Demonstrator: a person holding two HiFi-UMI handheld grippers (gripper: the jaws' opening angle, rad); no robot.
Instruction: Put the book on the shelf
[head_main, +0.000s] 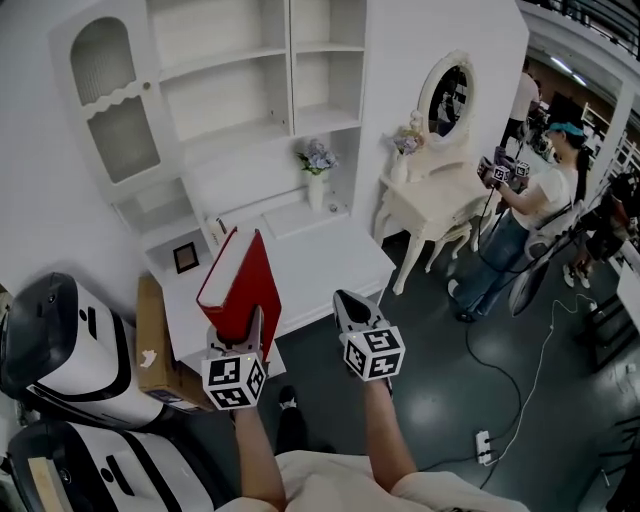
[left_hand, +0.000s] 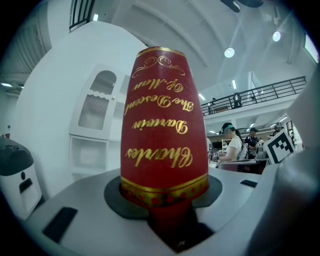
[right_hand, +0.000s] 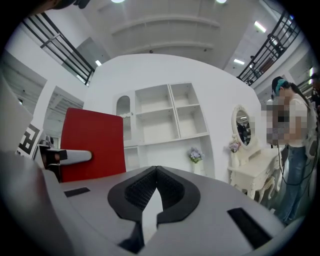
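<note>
Book (head_main: 238, 285) upright in left gripper (head_main: 250, 325), right gripper (head_main: 350, 300) just beside, to its right. Ahead, shelf (head_main: 255, 100) above desk (head_main: 320, 265). Dressing table (head_main: 440, 200) further right.

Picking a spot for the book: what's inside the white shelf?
Open compartments of the shelf look bare; a flower vase stands just below. The arched door at left hides that section.

The book (left_hand: 164, 125) had a smooth, glossy red cover with shiny gold lettering; its page edges (head_main: 222, 262) looked like matt, pale paper. The left gripper (head_main: 250, 330) and right gripper (head_main: 352, 308) had matt grey plastic shells, and the right one's black pads (right_hand: 137, 192) looked ribbed and rubbery. The shelf (head_main: 290, 60) was smooth, painted white. The floor (head_main: 440, 360) was dark and slightly glossy. A box (head_main: 152, 340) looked like plain brown cardboard.
</note>
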